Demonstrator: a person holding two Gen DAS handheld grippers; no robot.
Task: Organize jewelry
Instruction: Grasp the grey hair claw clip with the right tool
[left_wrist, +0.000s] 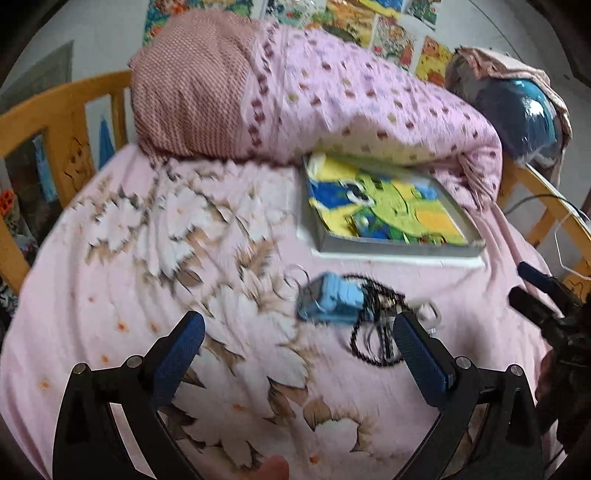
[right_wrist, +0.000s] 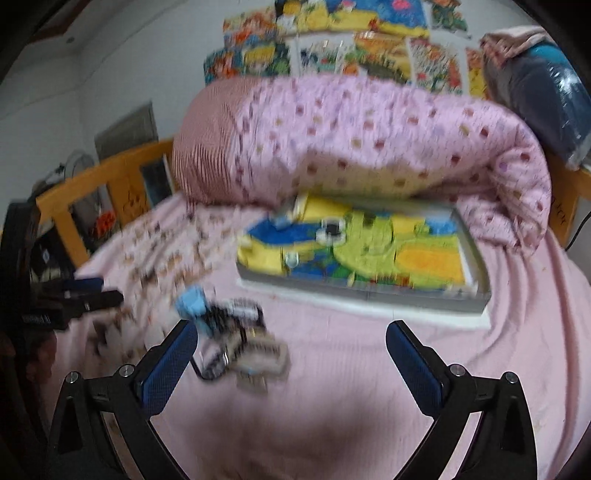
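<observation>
I see a soft, matt pink cloth bedsheet (left_wrist: 110, 332) printed with flowers. Behind the tray (left_wrist: 399, 249), whose rim looks like smooth grey plastic or card, lies a rolled quilt (left_wrist: 351, 96) of dotted cloth. Just before the tray, dark beads (left_wrist: 373, 295) look glossy beside a smooth blue plastic piece (left_wrist: 328, 299). My left tongs (left_wrist: 299, 334) have textured blue pads on matt black plastic. The bed frame (left_wrist: 62, 110) is varnished wood.

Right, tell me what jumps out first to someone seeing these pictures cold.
The bright yellow, green and blue picture tray lies mid-bed, its far edge tucked under the rolled pink dotted quilt. Nearer the camera, a tangle of jewelry with dark beads and a light blue piece sits on the pink floral bedsheet. The left gripper and the right gripper both gape open above the bed, holding nothing.
</observation>
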